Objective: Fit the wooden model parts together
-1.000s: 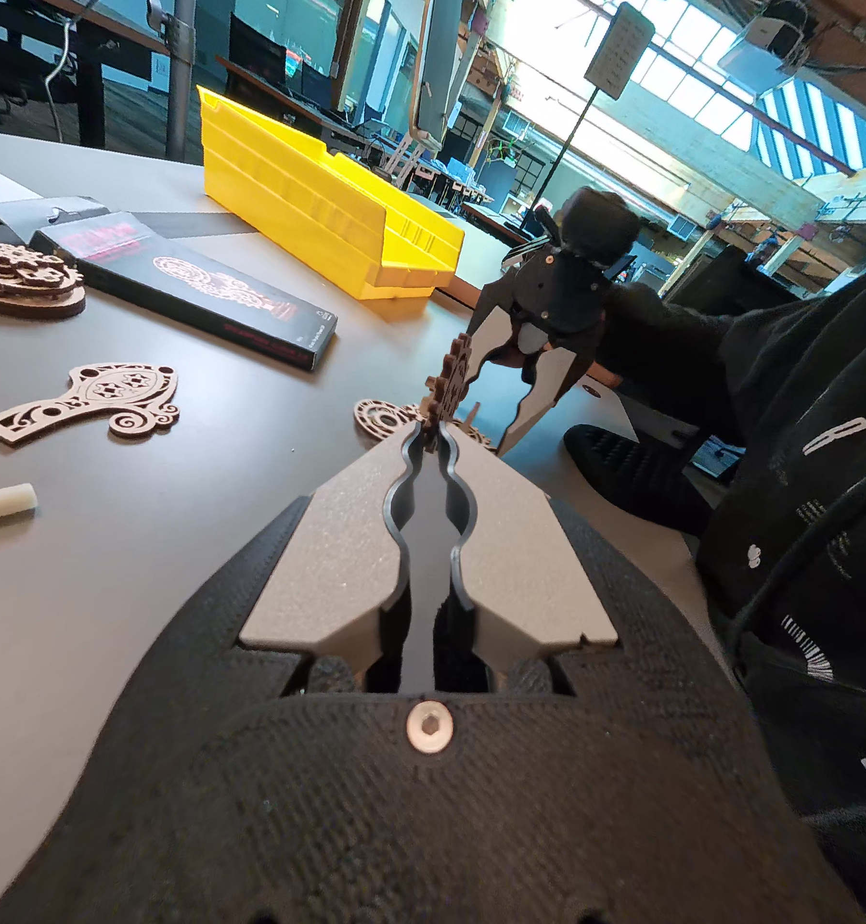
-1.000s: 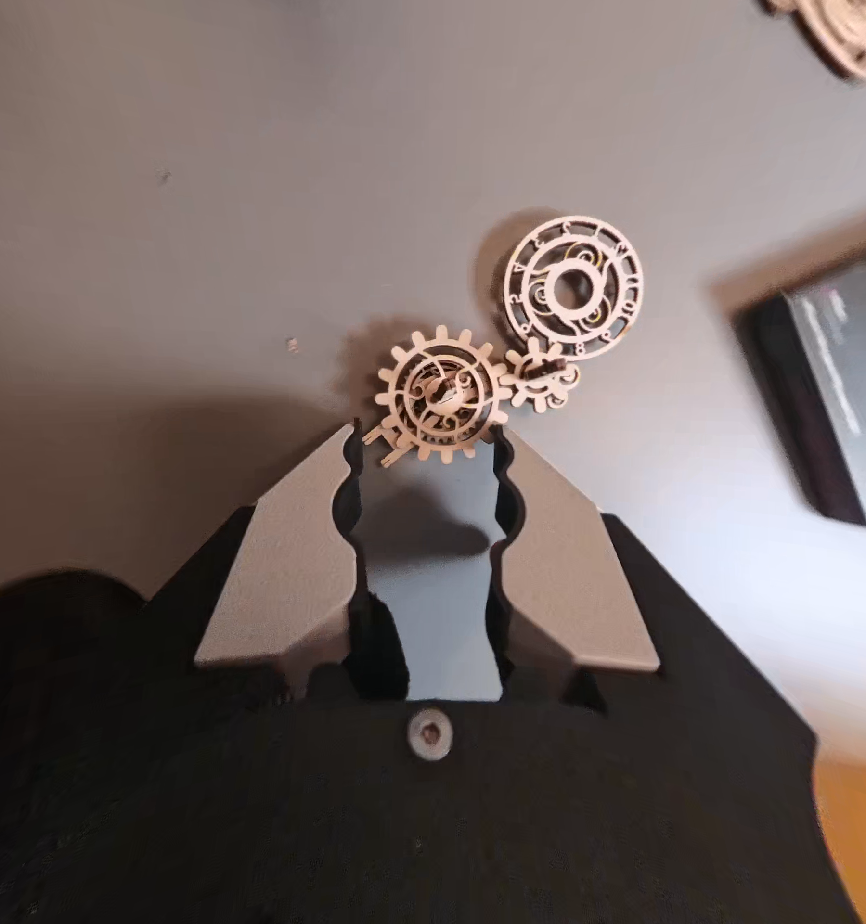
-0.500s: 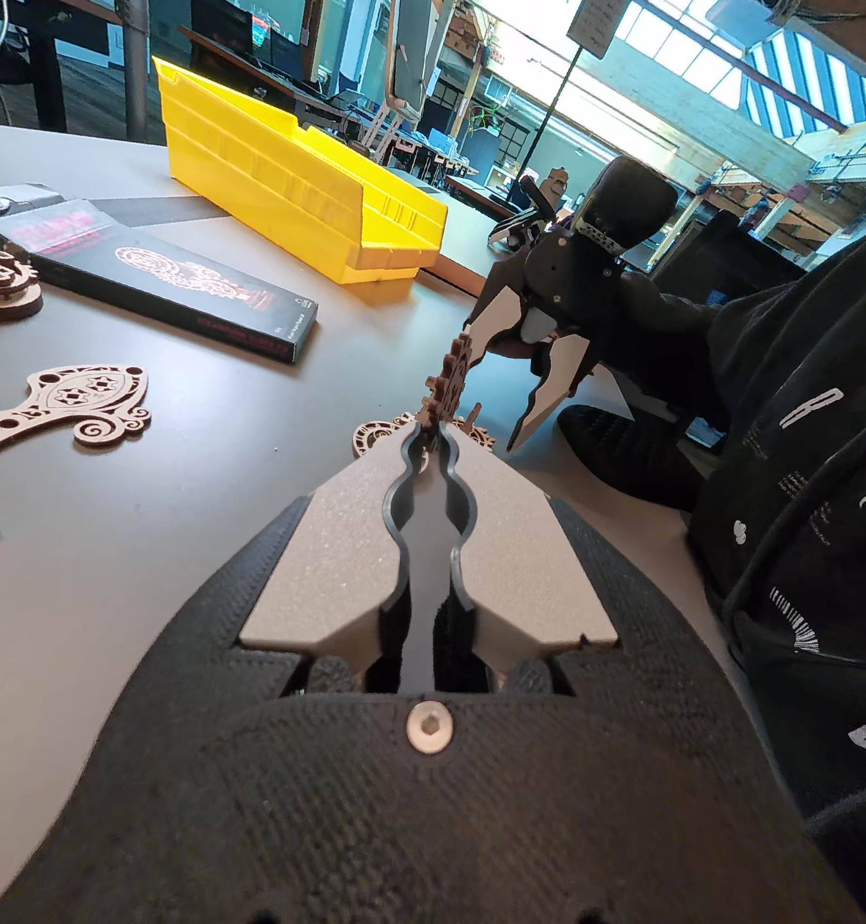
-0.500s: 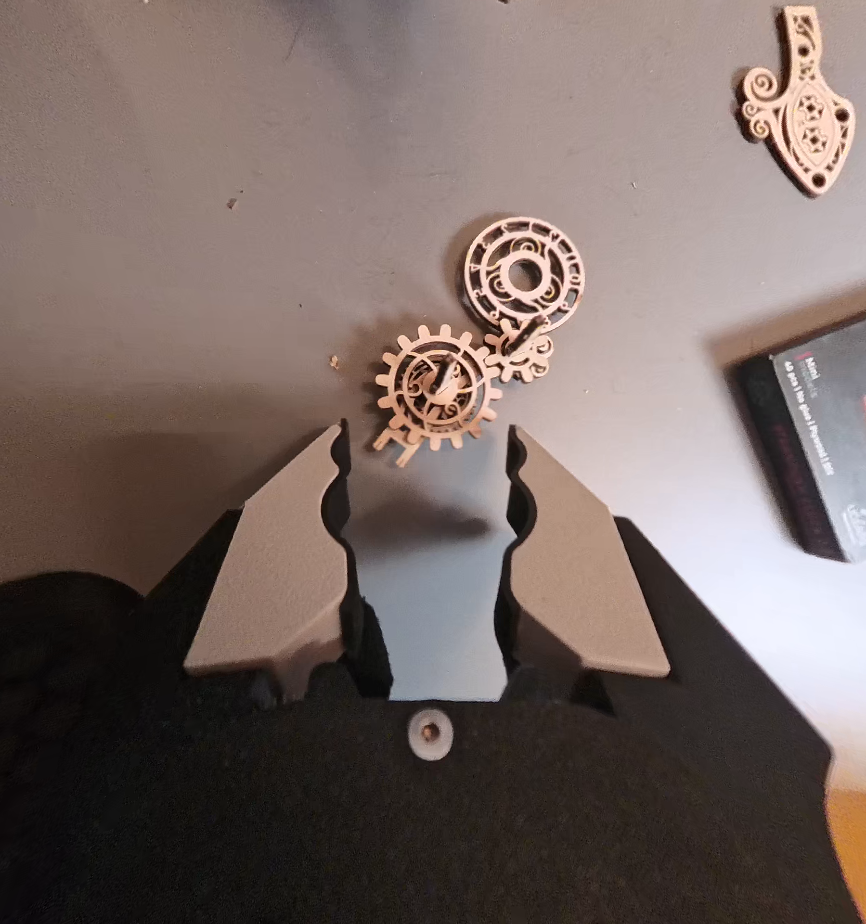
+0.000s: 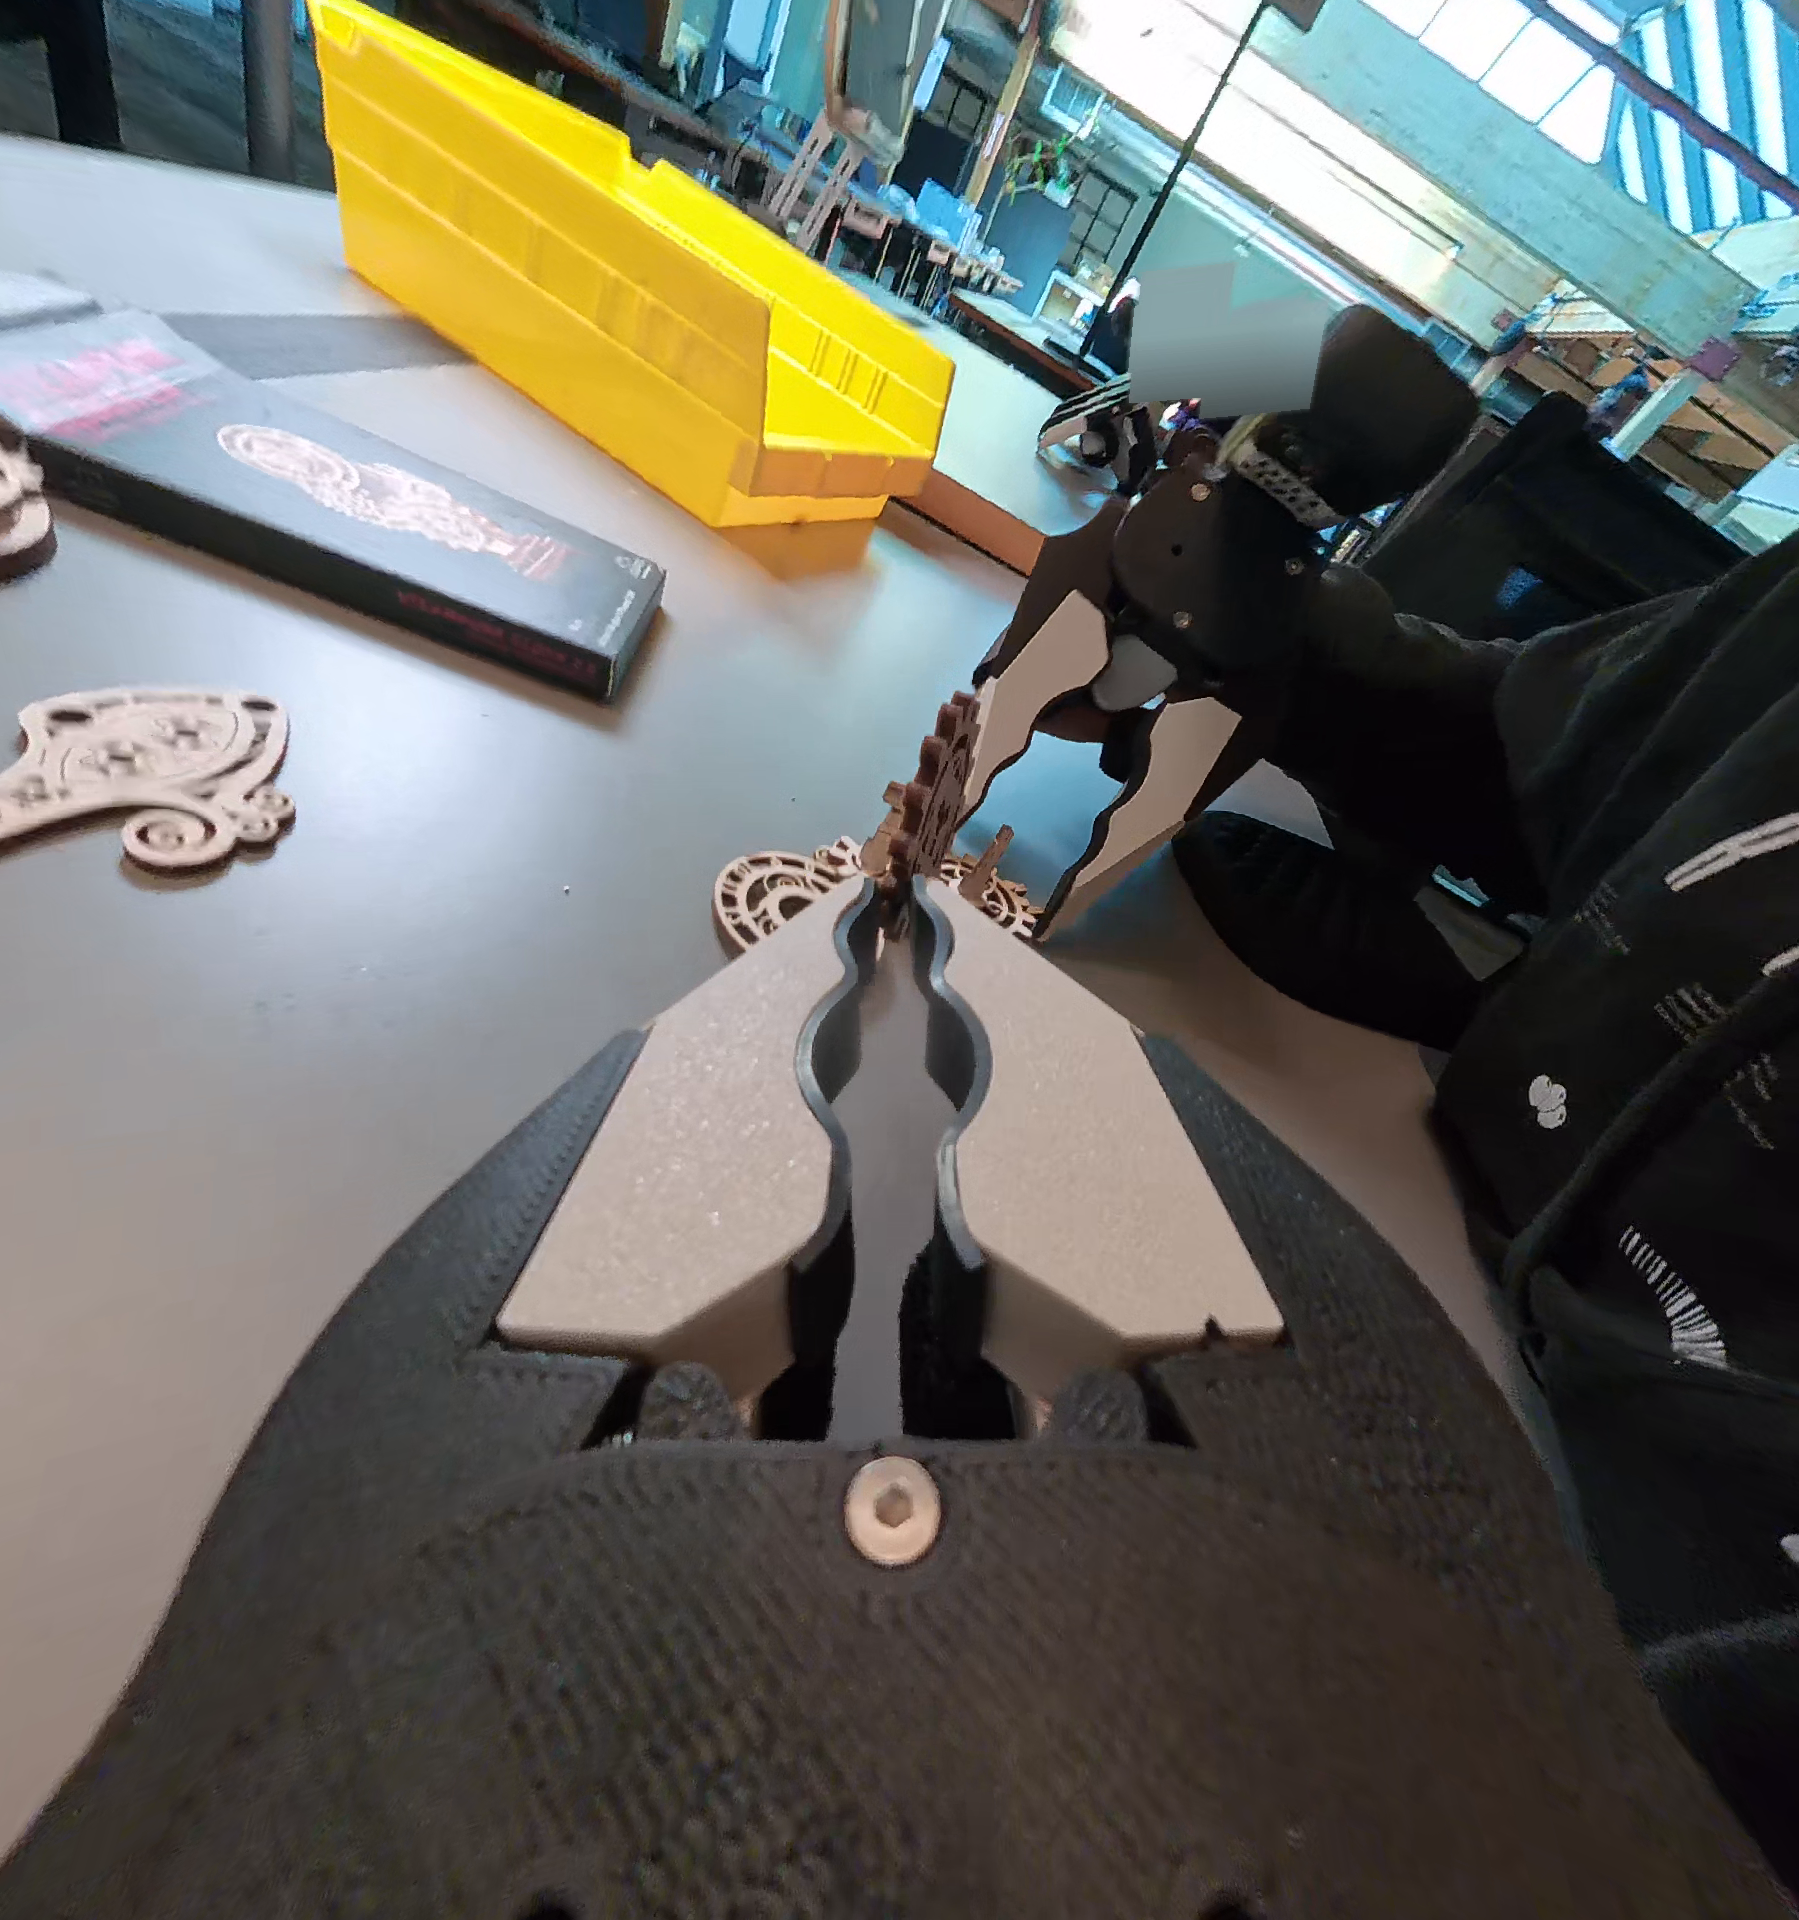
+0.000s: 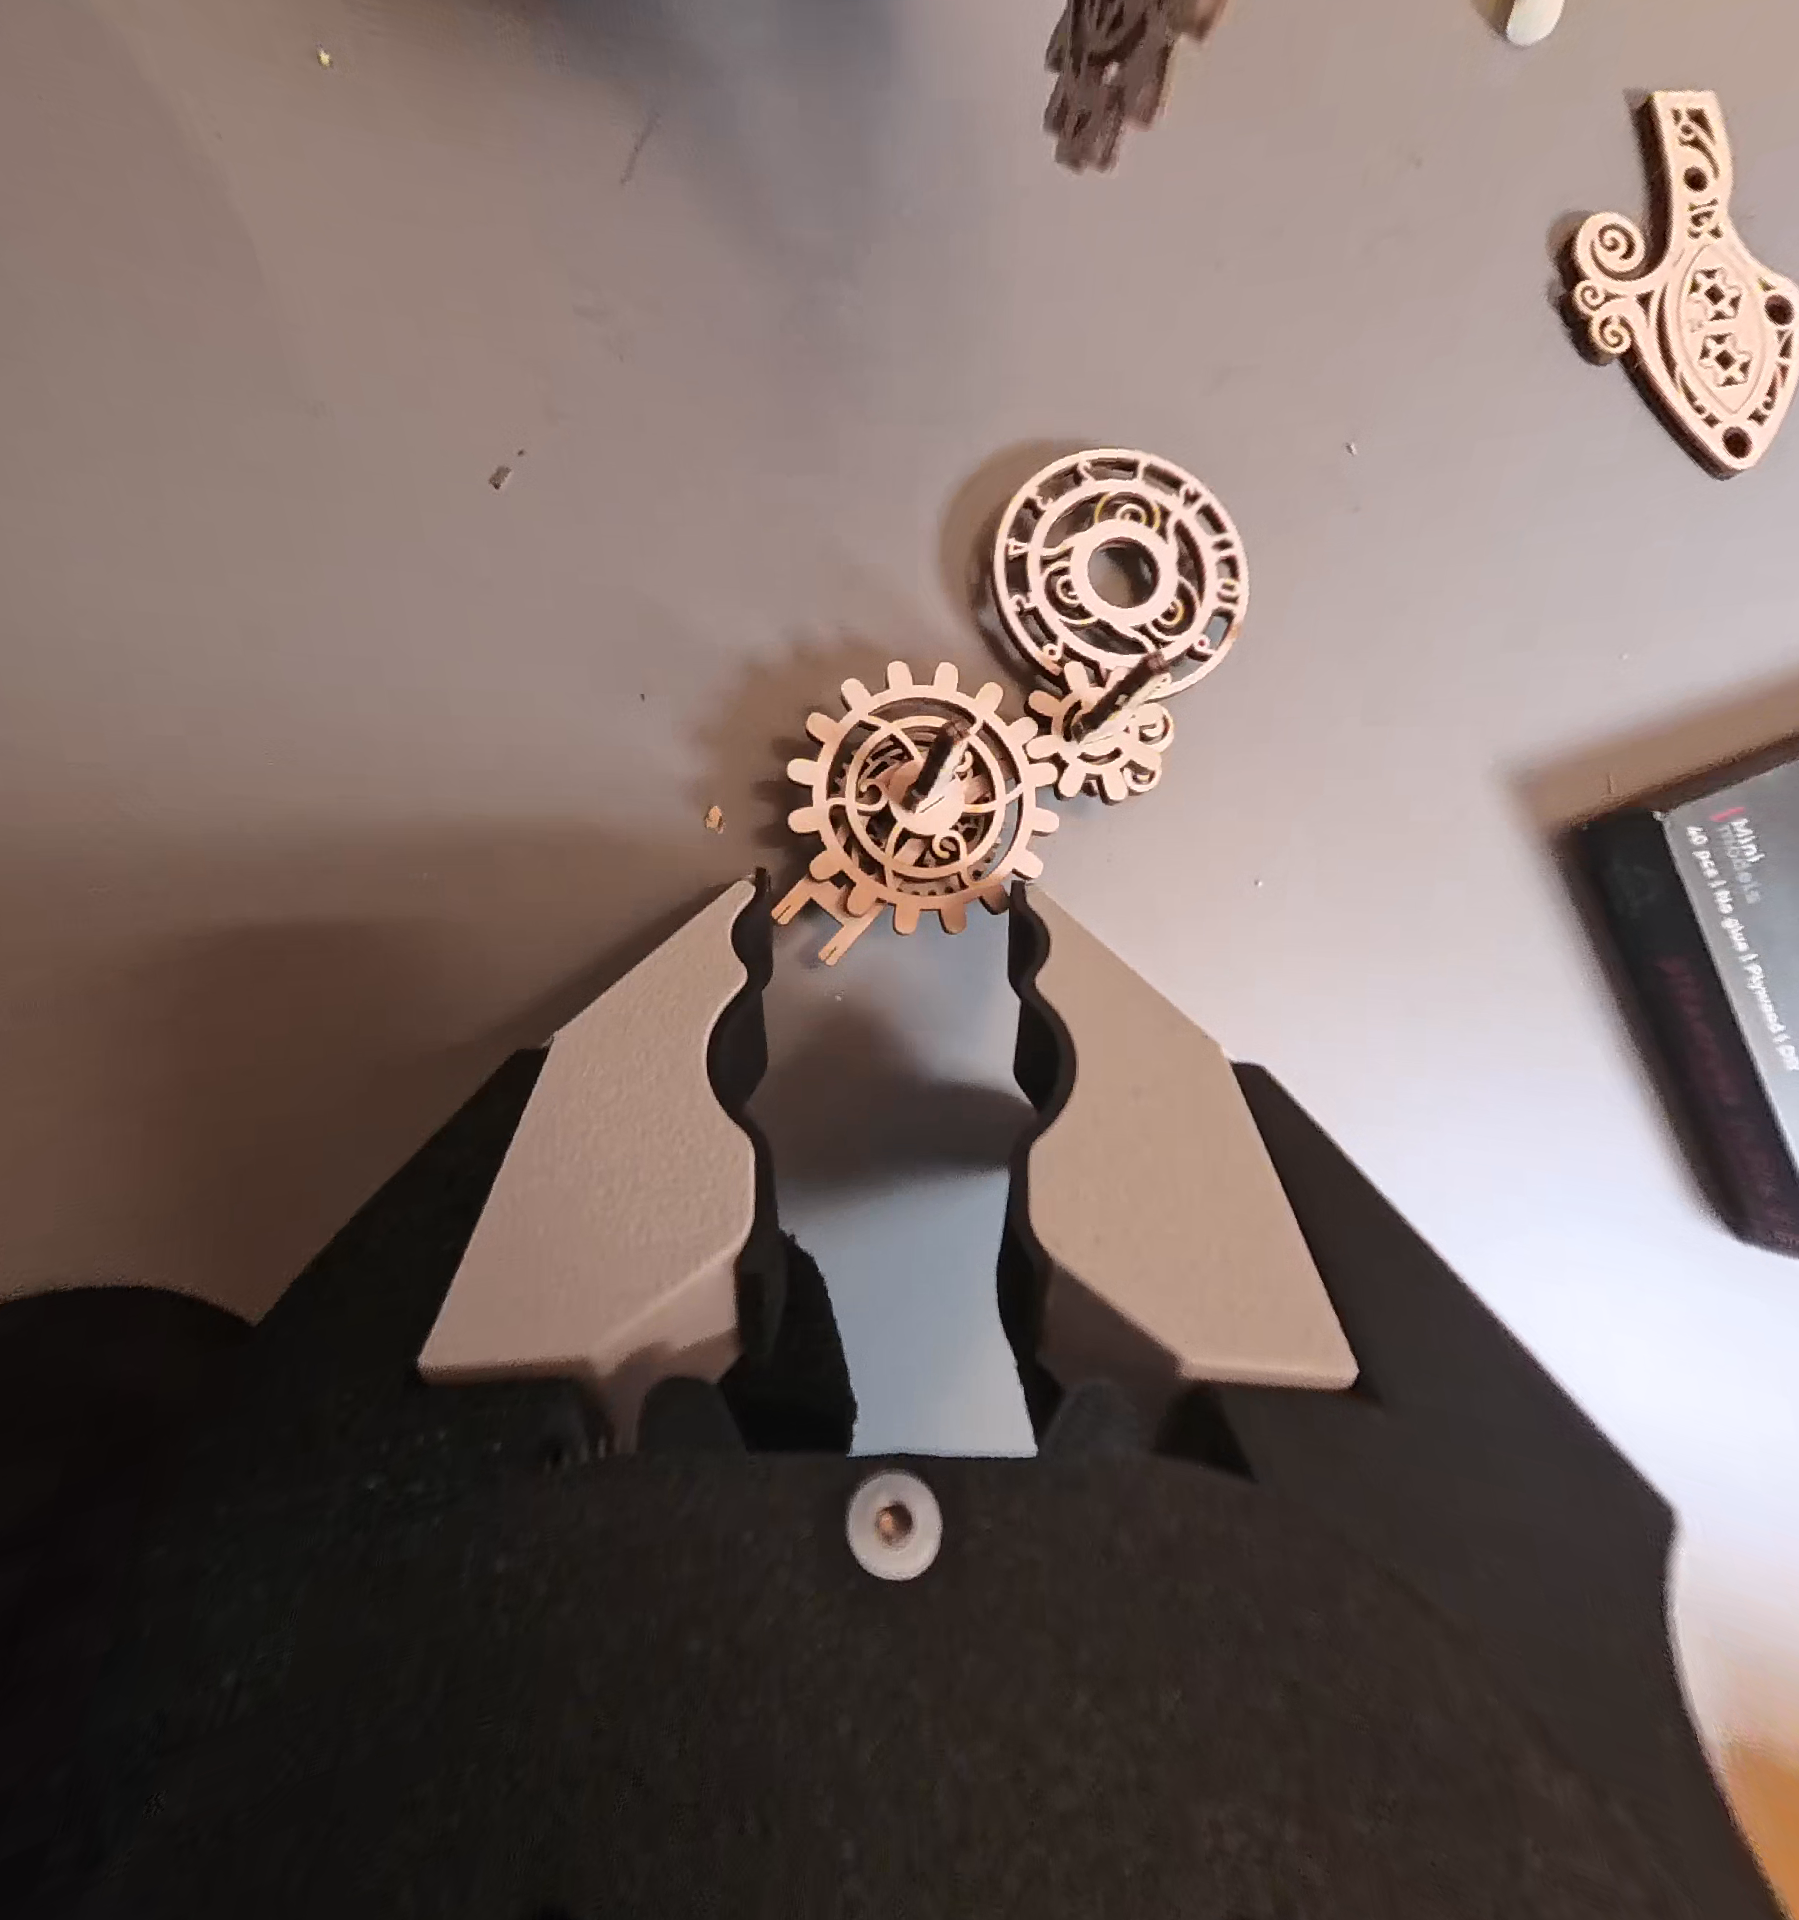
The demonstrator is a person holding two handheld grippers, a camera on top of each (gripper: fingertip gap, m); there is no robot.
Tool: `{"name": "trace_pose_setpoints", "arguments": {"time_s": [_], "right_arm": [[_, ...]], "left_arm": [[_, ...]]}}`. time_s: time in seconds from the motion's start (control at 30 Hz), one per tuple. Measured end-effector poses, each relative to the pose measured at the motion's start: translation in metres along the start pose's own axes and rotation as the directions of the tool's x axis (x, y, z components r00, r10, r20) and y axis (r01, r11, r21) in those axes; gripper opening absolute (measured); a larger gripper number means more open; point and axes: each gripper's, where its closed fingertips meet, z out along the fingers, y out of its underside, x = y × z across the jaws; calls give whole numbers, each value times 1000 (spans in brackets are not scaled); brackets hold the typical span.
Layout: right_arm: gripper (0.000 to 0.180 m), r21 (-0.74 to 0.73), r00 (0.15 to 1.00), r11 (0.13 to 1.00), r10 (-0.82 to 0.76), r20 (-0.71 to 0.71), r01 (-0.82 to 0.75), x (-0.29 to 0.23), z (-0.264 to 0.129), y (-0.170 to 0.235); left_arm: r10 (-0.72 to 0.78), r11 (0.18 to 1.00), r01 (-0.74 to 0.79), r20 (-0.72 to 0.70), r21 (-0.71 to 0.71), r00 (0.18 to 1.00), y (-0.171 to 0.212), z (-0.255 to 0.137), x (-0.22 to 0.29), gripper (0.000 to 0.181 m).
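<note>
Large wooden gear (image 5: 934, 781) stands on edge above the grey table (image 5: 375, 997), pinched at its lower rim by the left gripper (image 5: 903, 902). Jaws there nearly closed, only the thin wood between the tips. Seen from above in the right wrist view, the same gear (image 6: 914, 795) shows a short peg through its hub and a small forked piece sticking out at its lower edge.

Small gear (image 6: 1105, 746) lies flat on the table just beside the large one, teeth close or touching; cannot tell which. It carries its own tilted peg. An openwork wooden ring (image 6: 1121, 566) lies flat next to it, edge overlapping or touching the small gear. From the left wrist view, ring (image 5: 783, 896) and small gear (image 5: 999, 896) sit low behind the gripper tips.

Right gripper (image 6: 887, 902) hangs over the large gear, pointed down, jaws wide apart, one tip on either side of the gear's lower rim, holding nothing. In the left wrist view it (image 5: 1014, 871) reaches in from the right, held by a black-gloved hand (image 5: 1394, 665).

Farther out: a carved teardrop-shaped wooden plate (image 5: 121, 774) flat on the table to the left, a black flat box (image 5: 334, 499) beyond it, a long yellow bin (image 5: 604, 281) behind the box. A dark sleeve (image 5: 1684, 1039) fills the right edge.
</note>
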Motion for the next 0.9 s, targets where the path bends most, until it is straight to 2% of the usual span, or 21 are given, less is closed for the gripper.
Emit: {"name": "trace_pose_setpoints", "arguments": {"time_s": [0.17,0.33,0.43,0.57,0.77,0.9], "right_arm": [[43,30,999,999,-20,-36,21,-3,2,-5],[43,39,998,998,-43,-45,45,-8,2,-8],[43,37,998,998,-56,-26,57,-13,3,-9],[43,48,998,997,-65,-25,66,-14,2,-11],[43,57,997,996,-74,-26,75,-15,0,-9],[43,62,997,995,-77,-19,78,-16,0,-8]], "left_arm": [[-188,976,185,-12,-116,982,17,9,1,4],[-284,938,288,48,-191,957,28,19,-10,4],[-376,894,373,35,-248,926,30,28,-10,4],[-394,845,387,58,-369,917,42,38,-11,3],[-422,808,408,64,-426,904,42,35,-12,4],[-442,787,419,61,-453,895,41,34,-11,23]]}}
